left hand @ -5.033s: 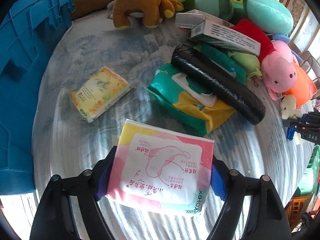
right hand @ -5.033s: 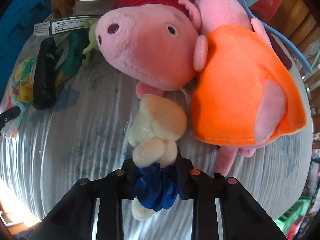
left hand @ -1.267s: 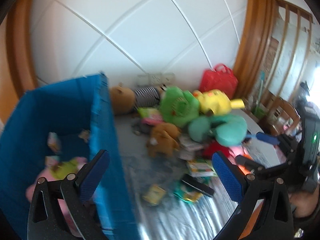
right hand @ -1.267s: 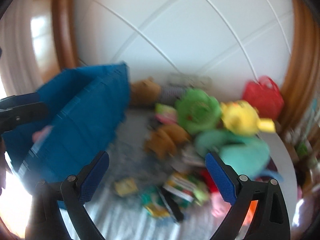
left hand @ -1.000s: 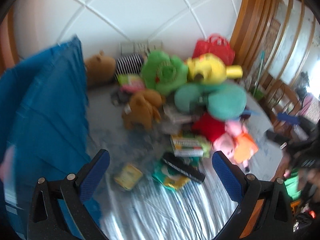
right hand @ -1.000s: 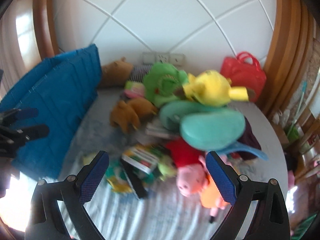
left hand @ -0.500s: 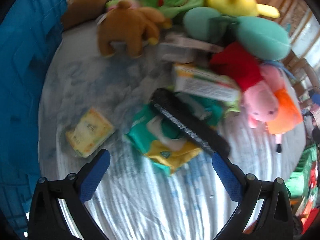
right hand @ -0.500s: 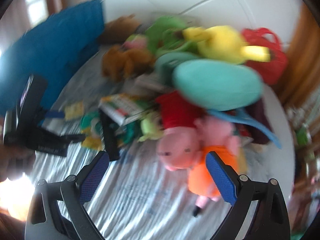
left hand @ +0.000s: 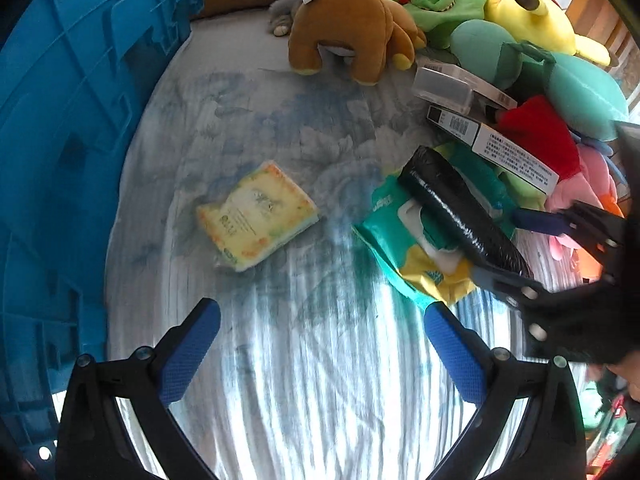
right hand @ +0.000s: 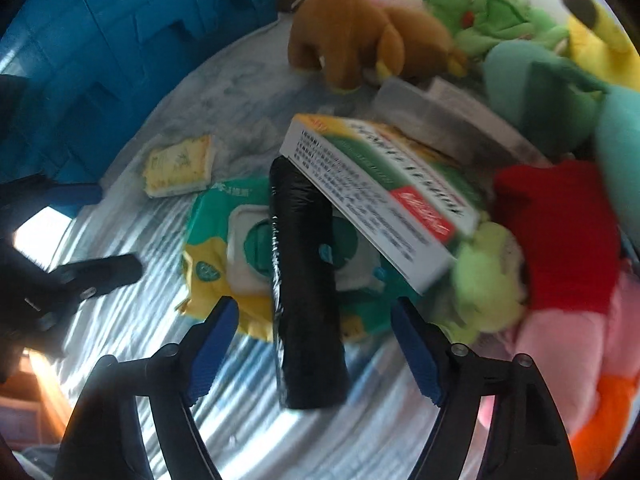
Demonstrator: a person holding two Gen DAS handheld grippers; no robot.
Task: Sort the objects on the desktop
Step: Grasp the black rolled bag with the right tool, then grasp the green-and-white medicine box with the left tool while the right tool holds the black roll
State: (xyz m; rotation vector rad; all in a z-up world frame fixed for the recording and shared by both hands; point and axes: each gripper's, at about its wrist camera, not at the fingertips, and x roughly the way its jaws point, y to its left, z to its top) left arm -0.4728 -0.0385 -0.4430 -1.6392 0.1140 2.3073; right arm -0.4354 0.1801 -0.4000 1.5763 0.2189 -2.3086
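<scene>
— What are your claws doing?

— Both stand wide apart with nothing in them. My left claw (left hand: 320, 344) hangs over bare cloth near the table's front edge. My right claw (right hand: 314, 346) straddles the near end of the black roll (right hand: 306, 288).

— Where do the things lie?

— The roll lies across a wipes pack (left hand: 416, 252) in the middle of the table (left hand: 320, 400). A long carton (right hand: 376, 196) leans over the roll's far end. A tissue pack (left hand: 258, 226) lies alone, towards the blue crate (left hand: 60, 160) at the left edge. Plush toys crowd the back and right edges, a brown bear (left hand: 352, 26) among them.

— How would the roll handle?

— I judge it light and fairly firm. It is a cylinder wrapped in glossy film, so likely slippery. I would pinch it across its width, near the free end, clear of the carton.

— And the packs?

— Soft and yielding, I think. The tissue pack is a flat, crinkly plastic pillow; gripping its short sides should do. The wipes pack looks heavier and floppy, with a stiff white lid on top.

— The carton?

— Thin card, stiff but crushable.
</scene>
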